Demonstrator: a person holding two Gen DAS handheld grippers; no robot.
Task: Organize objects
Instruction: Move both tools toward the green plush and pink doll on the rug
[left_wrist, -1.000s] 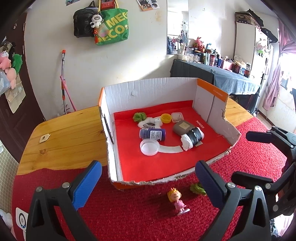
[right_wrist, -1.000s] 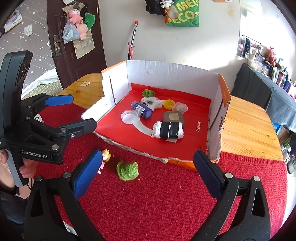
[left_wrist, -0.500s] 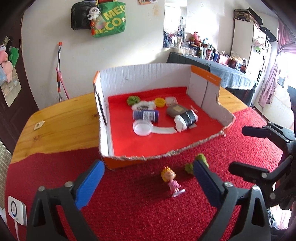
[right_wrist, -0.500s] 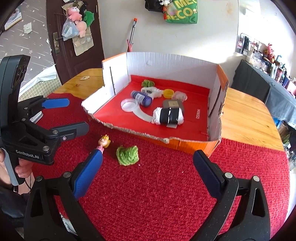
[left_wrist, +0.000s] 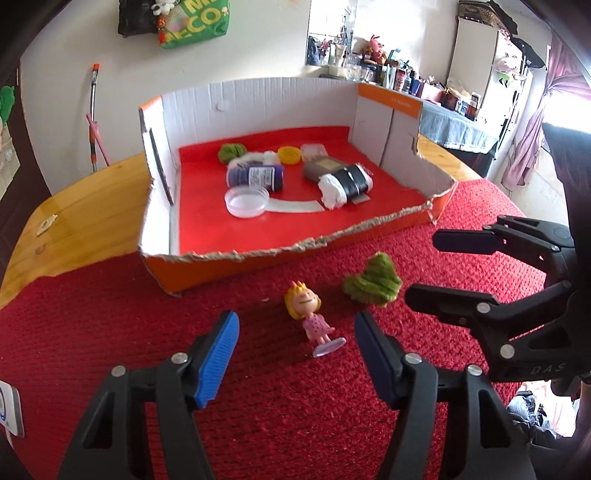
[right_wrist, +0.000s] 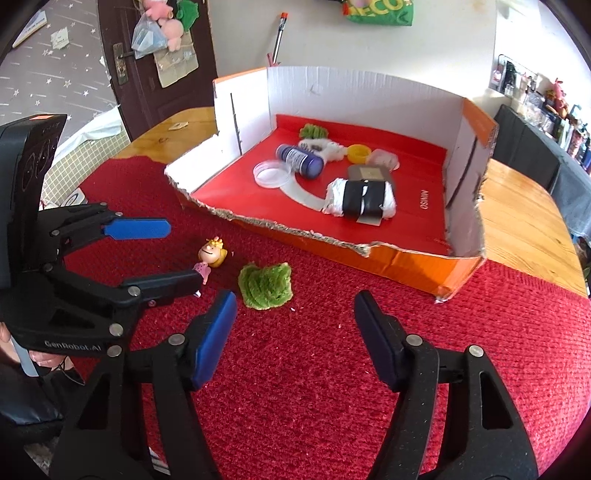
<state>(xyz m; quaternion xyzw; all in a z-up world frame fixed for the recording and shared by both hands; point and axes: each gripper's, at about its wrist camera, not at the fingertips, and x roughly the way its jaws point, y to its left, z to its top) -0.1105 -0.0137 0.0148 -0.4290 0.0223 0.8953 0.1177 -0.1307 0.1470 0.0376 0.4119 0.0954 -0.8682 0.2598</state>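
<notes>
A small doll (left_wrist: 308, 317) with yellow hair and a pink dress lies on the red mat (left_wrist: 110, 332), in front of the cardboard box (left_wrist: 258, 103). My left gripper (left_wrist: 295, 325) hangs low over it. Its jaws are closing with the doll between the blue pads, and neither pad touches it. Right of the doll sits a green fuzzy tuft (right_wrist: 266, 284). My right gripper (right_wrist: 295, 301) is closing around the tuft, which is near the left pad but apart from it. The right gripper (left_wrist: 424, 267) and the left gripper (right_wrist: 181, 254) each show in the other's view.
The box (right_wrist: 351, 88) has a red floor and a torn front edge. It holds a purple bottle (left_wrist: 255, 175), a clear lid (left_wrist: 245, 201), a white roll with a black band (left_wrist: 345, 182), a yellow cap and another green tuft. The wooden table (left_wrist: 92, 214) flanks the mat.
Both grippers have sunk toward the mat and tilted further down, and their jaws have narrowed. The doll and the tuft now sit between the fingers.
</notes>
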